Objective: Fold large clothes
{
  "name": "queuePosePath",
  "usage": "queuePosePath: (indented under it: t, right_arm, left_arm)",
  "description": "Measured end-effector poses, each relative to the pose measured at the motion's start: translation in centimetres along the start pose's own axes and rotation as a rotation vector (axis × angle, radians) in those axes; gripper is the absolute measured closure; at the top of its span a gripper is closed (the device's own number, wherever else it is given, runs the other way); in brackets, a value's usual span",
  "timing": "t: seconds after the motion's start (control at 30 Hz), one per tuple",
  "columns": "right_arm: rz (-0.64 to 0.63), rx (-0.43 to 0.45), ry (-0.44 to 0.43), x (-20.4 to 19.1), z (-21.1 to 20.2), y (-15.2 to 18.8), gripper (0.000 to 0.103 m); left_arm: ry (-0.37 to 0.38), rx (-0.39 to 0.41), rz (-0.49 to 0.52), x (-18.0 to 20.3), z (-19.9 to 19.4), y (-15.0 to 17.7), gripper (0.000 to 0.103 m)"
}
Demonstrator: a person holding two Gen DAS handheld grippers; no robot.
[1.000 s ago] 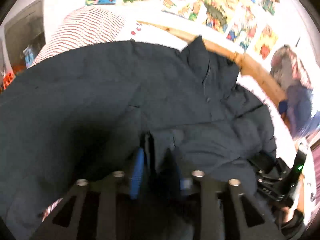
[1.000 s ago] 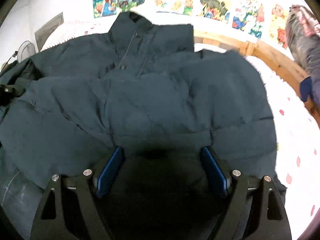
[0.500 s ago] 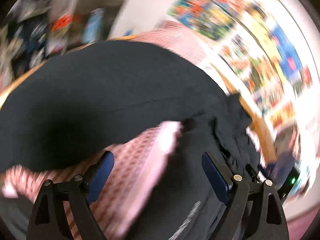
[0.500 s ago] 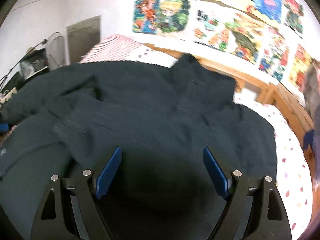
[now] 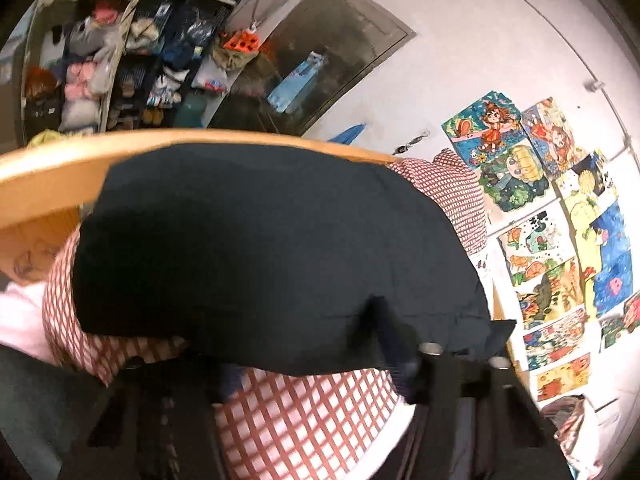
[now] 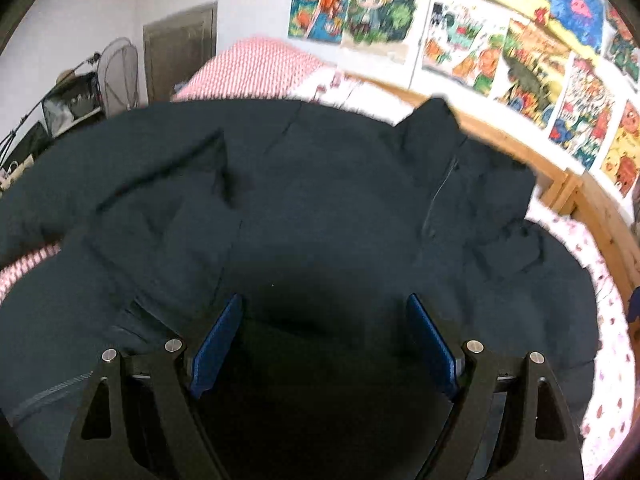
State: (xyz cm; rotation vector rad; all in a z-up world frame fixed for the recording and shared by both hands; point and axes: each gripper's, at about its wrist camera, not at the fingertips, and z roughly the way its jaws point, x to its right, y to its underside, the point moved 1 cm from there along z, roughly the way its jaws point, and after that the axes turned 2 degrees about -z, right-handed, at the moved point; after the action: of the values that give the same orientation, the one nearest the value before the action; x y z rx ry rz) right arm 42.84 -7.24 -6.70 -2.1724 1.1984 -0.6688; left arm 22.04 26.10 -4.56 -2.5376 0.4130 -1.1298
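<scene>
The right gripper [image 6: 322, 340] has its jaws spread wide, both blue pads [image 6: 216, 342] bare with nothing between them, pointing forward and tilted downward. The left gripper [image 5: 320, 364] also has its jaws apart; its right pad [image 5: 400, 354] is partly hidden and blurred, its left pad barely visible, and whether the jaws pinch anything cannot be told. No hand or sleeve shows in either view.

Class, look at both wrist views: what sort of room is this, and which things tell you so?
Most likely a child's bedroom. A wooden bed frame holds a checked quilt, cartoon drawings cover the wall, and cluttered shelves hold toys and clothes.
</scene>
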Motion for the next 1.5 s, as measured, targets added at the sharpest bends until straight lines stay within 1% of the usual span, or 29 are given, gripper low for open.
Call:
queuePosePath:
  t: [0.07, 0.1, 0.13, 0.17, 0.23, 0.33, 0.37, 0.43, 0.5, 0.6, 0.67, 0.73, 0.87, 0.93, 1.03, 1.13, 1.27, 1.3, 1.33, 1.43, 1.5]
  right_arm:
    - [0.015, -0.008, -0.011, -0.1, 0.7, 0.8, 0.020]
    - [0.027, -0.007, -0.010, -0.1, 0.9, 1.1, 0.016]
    - [0.037, -0.005, -0.010, -0.1, 1.0, 1.4, 0.014]
    - [0.048, -0.004, -0.015, 0.1, 1.1, 1.6, 0.014]
    - [0.067, 0.002, -0.030, 0.4, 0.9, 1.7, 0.014]
    - [0.095, 0.022, -0.054, 0.9, -0.1, 1.7, 0.014]
    - [0.103, 0.030, -0.062, 1.2, -0.3, 1.6, 0.014]
    - [0.132, 0.060, -0.078, 2.2, -1.7, 1.8, 0.014]
    - [0.164, 0.089, -0.087, 3.4, -3.2, 2.2, 0.014]
    - [0.200, 0.108, -0.094, 4.7, -4.5, 2.9, 0.014]
    - [0.223, 0.121, -0.094, 5.5, -5.2, 3.4, 0.014]
    - [0.247, 0.141, -0.085, 6.7, -6.2, 4.0, 0.014]
    - [0.291, 0.174, -0.052, 9.0, -7.5, 4.8, 0.014]
    - [0.328, 0.195, -0.030, 10.8, -8.4, 5.5, 0.014]
    - [0.371, 0.218, 0.000, 13.0, -9.2, 6.4, 0.014]
    - [0.426, 0.232, 0.041, 16.0, -9.9, 7.9, 0.014]
    - [0.502, 0.233, 0.081, 19.2, -10.0, 9.8, 0.014]
    - [0.528, 0.229, 0.090, 20.3, -10.0, 10.5, 0.014]
    - [0.544, 0.226, 0.095, 20.9, -9.9, 11.0, 0.014]
    - [0.595, 0.207, 0.116, 23.2, -9.3, 12.9, 0.014]
    - [0.620, 0.198, 0.127, 24.1, -9.1, 14.1, 0.014]
  left_arm:
    - [-0.001, 0.030, 0.025, 0.1, -0.5, -0.5, 0.074]
    - [-0.003, 0.057, 0.050, 0.6, -0.7, -0.9, 0.077]
    - [-0.004, 0.081, 0.077, 1.2, -0.9, -1.5, 0.083]
    - [-0.003, 0.100, 0.096, 1.4, -1.5, -2.0, 0.088]
    - [0.009, 0.162, 0.137, 2.5, -2.5, -3.6, 0.094]
    - [0.061, 0.244, 0.211, 5.0, -4.4, -6.4, 0.095]
    - [0.088, 0.267, 0.253, 6.3, -5.1, -7.5, 0.095]
    - [0.158, 0.300, 0.369, 9.8, -6.5, -9.3, 0.095]
    - [0.208, 0.330, 0.464, 13.0, -7.8, -10.2, 0.095]
    - [0.305, 0.357, 0.601, 18.7, -9.7, -10.1, 0.095]
    - [0.352, 0.373, 0.695, 22.2, -10.8, -8.7, 0.095]
    - [0.425, 0.374, 0.795, 26.2, -11.8, -6.4, 0.095]
    - [0.535, 0.316, 0.924, 31.9, -12.3, -1.8, 0.095]
    - [0.592, 0.270, 1.006, 35.0, -12.2, 1.6, 0.095]
    - [0.647, 0.199, 1.116, 38.3, -11.6, 6.6, 0.095]
    - [0.676, 0.116, 1.201, 39.9, -10.6, 11.3, 0.095]
    - [0.708, -0.040, 1.300, 41.5, -7.7, 17.9, 0.095]
    - [0.712, -0.073, 1.316, 41.0, -7.2, 19.2, 0.095]
    - [0.713, -0.124, 1.336, 41.1, -6.1, 21.0, 0.095]
    - [0.701, -0.243, 1.377, 40.1, -3.4, 24.7, 0.095]
    - [0.672, -0.335, 1.404, 39.1, -0.9, 27.4, 0.095]
